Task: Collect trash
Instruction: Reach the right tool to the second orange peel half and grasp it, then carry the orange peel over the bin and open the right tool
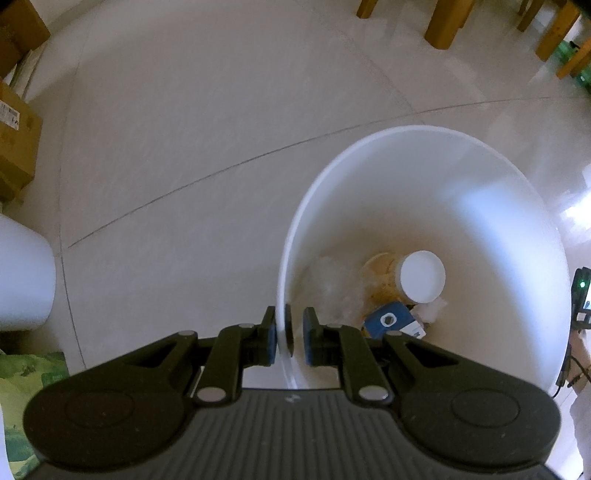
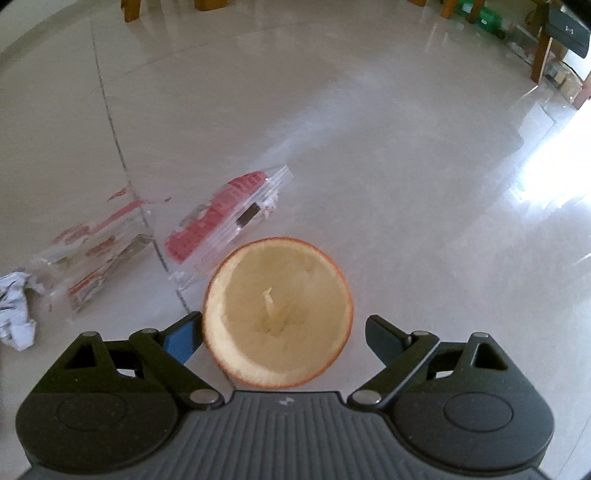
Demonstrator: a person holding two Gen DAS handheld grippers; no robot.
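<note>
A white bin (image 1: pixel 480 177) stands on the floor in the left wrist view, holding a paper cup (image 1: pixel 384 277) with a white lid (image 1: pixel 423 277), a blue carton (image 1: pixel 388 321) and clear plastic. My left gripper (image 1: pixel 290 336) is shut on the bin's near-left rim, one finger outside the wall and one inside. In the right wrist view a hollow orange peel half (image 2: pixel 277 314) sits between the fingers of my open right gripper (image 2: pixel 284 325). The left finger touches the peel's edge, and the right finger stands apart from it.
On the tiled floor to the left of the peel lie a clear plastic package with red print (image 2: pixel 229 218), a second clear wrapper (image 2: pixel 96 254) and crumpled white paper (image 2: pixel 14 310). Cardboard boxes (image 1: pixel 14 140) stand at the left. Wooden furniture legs (image 1: pixel 447 22) stand at the far side.
</note>
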